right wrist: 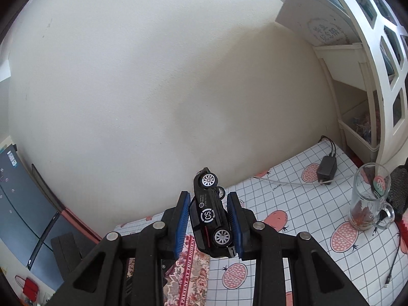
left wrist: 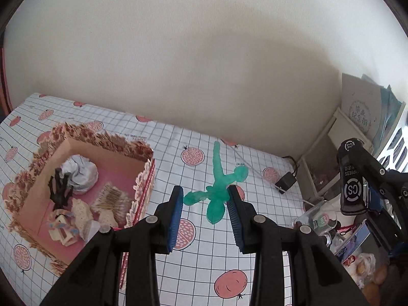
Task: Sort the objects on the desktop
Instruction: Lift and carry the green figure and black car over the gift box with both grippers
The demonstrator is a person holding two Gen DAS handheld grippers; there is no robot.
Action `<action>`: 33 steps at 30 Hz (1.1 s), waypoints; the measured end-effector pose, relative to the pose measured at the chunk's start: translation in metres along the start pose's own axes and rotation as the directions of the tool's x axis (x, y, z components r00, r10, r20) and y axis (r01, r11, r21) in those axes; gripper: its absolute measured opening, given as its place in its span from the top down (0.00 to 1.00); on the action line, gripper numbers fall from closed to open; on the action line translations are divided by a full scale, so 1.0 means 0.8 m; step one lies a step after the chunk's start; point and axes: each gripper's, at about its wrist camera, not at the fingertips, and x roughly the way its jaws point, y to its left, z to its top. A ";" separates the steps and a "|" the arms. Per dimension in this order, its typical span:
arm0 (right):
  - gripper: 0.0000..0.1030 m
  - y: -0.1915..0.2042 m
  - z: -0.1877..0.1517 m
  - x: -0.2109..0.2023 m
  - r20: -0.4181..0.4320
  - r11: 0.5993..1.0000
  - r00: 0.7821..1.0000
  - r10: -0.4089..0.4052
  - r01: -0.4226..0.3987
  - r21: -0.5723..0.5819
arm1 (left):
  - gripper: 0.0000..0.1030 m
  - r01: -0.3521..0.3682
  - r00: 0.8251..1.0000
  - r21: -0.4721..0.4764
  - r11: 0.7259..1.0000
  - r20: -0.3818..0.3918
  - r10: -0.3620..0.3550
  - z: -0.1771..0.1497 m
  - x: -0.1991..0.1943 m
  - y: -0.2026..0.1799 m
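My left gripper (left wrist: 205, 191) is shut on a green rubbery lizard toy (left wrist: 216, 196). The lizard hangs between the blue pads above the table, its tail pointing away from me. My right gripper (right wrist: 209, 196) is shut on a black toy car (right wrist: 211, 216), held nose-up with its white wheels facing right. The same car (left wrist: 354, 178) shows at the right edge of the left wrist view, also raised. A floral-edged cardboard box (left wrist: 142, 153) with a pink floor stands on the left and holds several small items. One corner of the box (right wrist: 188, 267) lies under the right gripper.
The table wears a white grid cloth with pink fruit prints (left wrist: 204, 267). A glass mug (right wrist: 369, 199), a black adapter with a cable (right wrist: 327, 167) and a white shelf unit (right wrist: 357, 81) stand at the right. Snack packets (left wrist: 364, 262) crowd the near right corner.
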 end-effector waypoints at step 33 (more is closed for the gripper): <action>0.69 0.147 -0.143 0.130 -0.284 0.980 0.955 0.088 -0.134 -0.149 | 0.63 -0.174 0.979 -0.293 0.940 0.049 0.196 0.019 -0.077 0.222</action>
